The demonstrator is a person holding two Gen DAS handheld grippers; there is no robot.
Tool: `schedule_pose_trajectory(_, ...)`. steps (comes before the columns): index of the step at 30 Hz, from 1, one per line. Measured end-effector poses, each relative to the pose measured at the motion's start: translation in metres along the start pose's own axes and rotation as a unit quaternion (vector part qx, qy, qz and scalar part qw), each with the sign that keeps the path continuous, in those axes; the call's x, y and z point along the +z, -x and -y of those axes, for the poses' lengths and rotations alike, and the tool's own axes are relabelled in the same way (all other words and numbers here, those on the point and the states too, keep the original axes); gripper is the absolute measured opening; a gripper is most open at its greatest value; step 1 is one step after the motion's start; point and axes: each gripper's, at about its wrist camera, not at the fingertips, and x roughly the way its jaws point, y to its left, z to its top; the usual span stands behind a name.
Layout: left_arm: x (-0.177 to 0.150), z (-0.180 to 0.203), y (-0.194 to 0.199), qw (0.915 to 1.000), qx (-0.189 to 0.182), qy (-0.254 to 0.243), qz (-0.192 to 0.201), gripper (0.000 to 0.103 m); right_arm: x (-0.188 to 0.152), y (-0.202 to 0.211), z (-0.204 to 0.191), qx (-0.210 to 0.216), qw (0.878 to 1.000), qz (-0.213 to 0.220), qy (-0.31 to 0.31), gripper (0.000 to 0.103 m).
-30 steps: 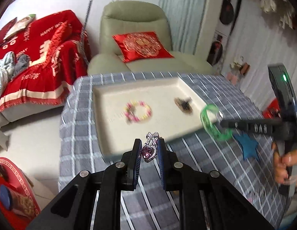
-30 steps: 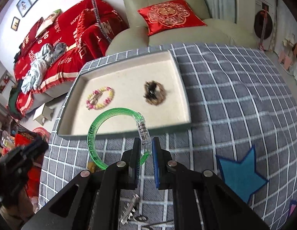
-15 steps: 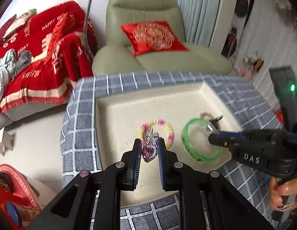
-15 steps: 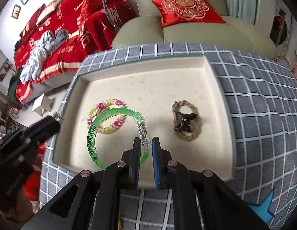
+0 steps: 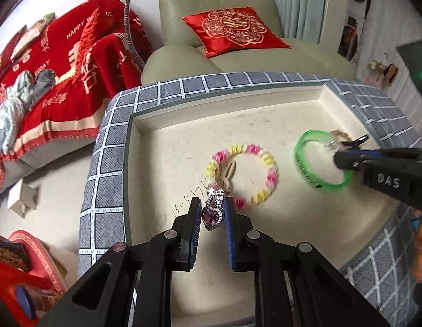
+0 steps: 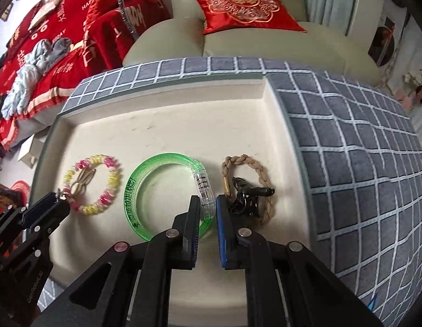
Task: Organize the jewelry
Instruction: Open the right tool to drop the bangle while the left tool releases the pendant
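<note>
My left gripper (image 5: 212,214) is shut on a purple heart pendant (image 5: 211,216) with a silver bow, held low over the cream tray (image 5: 167,114), just short of the pink-and-yellow bead bracelet (image 5: 245,175). My right gripper (image 6: 207,204) is shut on the clear clasp of the green bangle (image 6: 145,196), which lies flat on the tray floor (image 6: 162,128). The bead bracelet (image 6: 92,185) lies left of the bangle and a braided rope bracelet with a black charm (image 6: 247,188) right of it. The left gripper's fingers (image 6: 50,209) show at left in the right wrist view.
The tray sits on a grey checked tablecloth (image 6: 355,147). A green armchair with a red cushion (image 5: 232,27) stands behind the table. A sofa under a red throw (image 5: 47,73) is at the left. The right gripper (image 5: 339,158) reaches in from the right.
Both grippers moved forward and down over the tray. The green bangle went from held in the air before the tray to lying on its floor, between the two bracelets.
</note>
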Motion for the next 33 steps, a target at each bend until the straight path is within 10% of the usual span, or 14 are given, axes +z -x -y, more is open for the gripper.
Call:
schedule_pose_trajectory(9, -0.005, 0.008, -0.004, 0.9998, 0.016, -0.011, 0.004, 0.034, 0.002, 0.0, -0.006, -0.007, 1.0, 0.006, 0.019, 0.017)
schedule_pose_trajectory(14, -0.006, 0.009, -0.004, 0.9999, 0.013, -0.008, 0.007, 0.034, 0.0, 0.008, -0.004, 0.016, 1.0, 0.02, 0.006, 0.067)
schedule_pose_trajectory(33, -0.007, 0.013, 0.008, 0.9996, 0.007, -0.007, 0.027, 0.034, -0.057, 0.084, 0.029, 0.094, 0.99, 0.078, -0.075, 0.068)
